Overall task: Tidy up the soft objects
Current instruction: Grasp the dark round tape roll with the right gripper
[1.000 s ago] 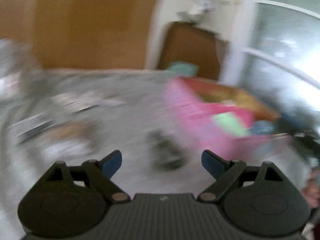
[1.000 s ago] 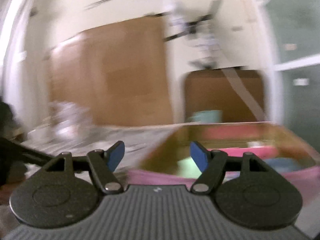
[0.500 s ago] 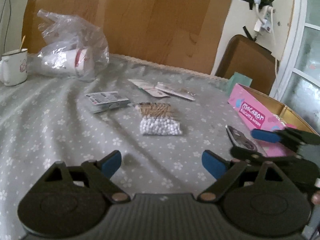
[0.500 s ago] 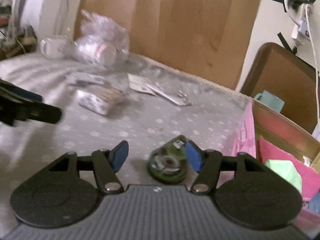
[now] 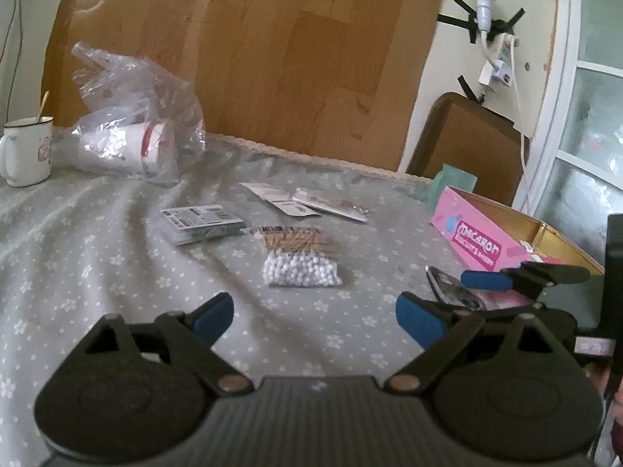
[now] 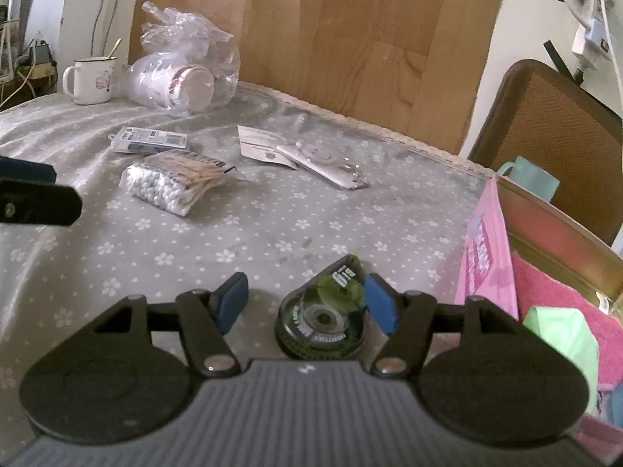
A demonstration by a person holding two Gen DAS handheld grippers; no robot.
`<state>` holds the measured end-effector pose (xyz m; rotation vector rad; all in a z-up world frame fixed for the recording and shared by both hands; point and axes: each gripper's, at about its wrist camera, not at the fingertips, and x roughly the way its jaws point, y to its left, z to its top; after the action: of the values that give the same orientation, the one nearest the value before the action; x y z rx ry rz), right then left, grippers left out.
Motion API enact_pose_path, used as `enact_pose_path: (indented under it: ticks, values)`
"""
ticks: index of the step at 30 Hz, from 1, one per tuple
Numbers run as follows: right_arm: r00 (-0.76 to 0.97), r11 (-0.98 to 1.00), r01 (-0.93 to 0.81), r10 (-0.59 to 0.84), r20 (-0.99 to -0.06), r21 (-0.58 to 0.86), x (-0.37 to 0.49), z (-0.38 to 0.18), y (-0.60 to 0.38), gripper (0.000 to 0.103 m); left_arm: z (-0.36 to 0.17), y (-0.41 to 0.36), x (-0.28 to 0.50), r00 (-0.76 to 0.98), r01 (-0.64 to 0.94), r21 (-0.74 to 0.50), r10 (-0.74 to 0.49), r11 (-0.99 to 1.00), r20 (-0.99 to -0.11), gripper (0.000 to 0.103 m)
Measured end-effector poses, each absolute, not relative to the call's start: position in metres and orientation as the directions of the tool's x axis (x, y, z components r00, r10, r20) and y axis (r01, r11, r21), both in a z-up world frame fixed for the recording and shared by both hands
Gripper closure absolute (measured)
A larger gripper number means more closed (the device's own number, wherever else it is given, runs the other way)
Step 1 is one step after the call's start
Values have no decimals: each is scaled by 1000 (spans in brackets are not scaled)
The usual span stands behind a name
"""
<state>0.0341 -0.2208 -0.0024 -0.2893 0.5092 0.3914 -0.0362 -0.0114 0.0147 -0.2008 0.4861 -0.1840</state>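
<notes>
A clear bag of cotton swabs [image 5: 300, 257] [image 6: 175, 183] lies mid-table on the flowered grey cloth. At the right stands an open pink box [image 5: 475, 241] [image 6: 483, 264] holding a pink cloth [image 6: 545, 292] and a green item [image 6: 560, 334]. My left gripper [image 5: 315, 317] hovers low over bare cloth short of the swabs, jaws opening, nothing between them. My right gripper [image 6: 307, 305] is down at a dark round tape dispenser [image 6: 323, 319] [image 5: 451, 292] beside the box. The dispenser sits between the opening jaws, near the right pad and clear of the left pad.
At the back left are a white mug [image 5: 27, 151] and a plastic bag of cups [image 5: 132, 144]. Flat packets [image 5: 202, 222] [image 5: 307, 202] lie behind the swabs. A brown chair [image 5: 467, 144] and a teal cup [image 5: 453, 185] stand behind the box.
Both views swung left from the pink box onto the table and settled. The right gripper came down over the tape dispenser; the left now faces the swabs.
</notes>
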Motion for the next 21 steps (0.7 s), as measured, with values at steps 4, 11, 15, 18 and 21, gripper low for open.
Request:
enact_pose_path:
  ticks: [4,11,15,18,21]
  values:
    - [812,898,-399,252,-526,-185,36,-1,-215,28,15,-13,-35,862,153,-226,-241,962,-445,9]
    - [770,902,-396,226,-597,-169,61,5,-210,16,14,-8,-36,855,191,-261,-291,946,-429,7]
    - [704,920,-389,265,-659,-46,71,8,-216,28,15,-4,-37,852,206,-296,-319,933,-414,6]
    - [681,926,-373,319,-659,62,63,7,-225,39,15,1,-38,853,216,-324,-340,921,-397,5]
    - [700,923,-381,326,-636,54,42,5,-218,43,15,4,-39,848,232,-348,-364,908,-385,4]
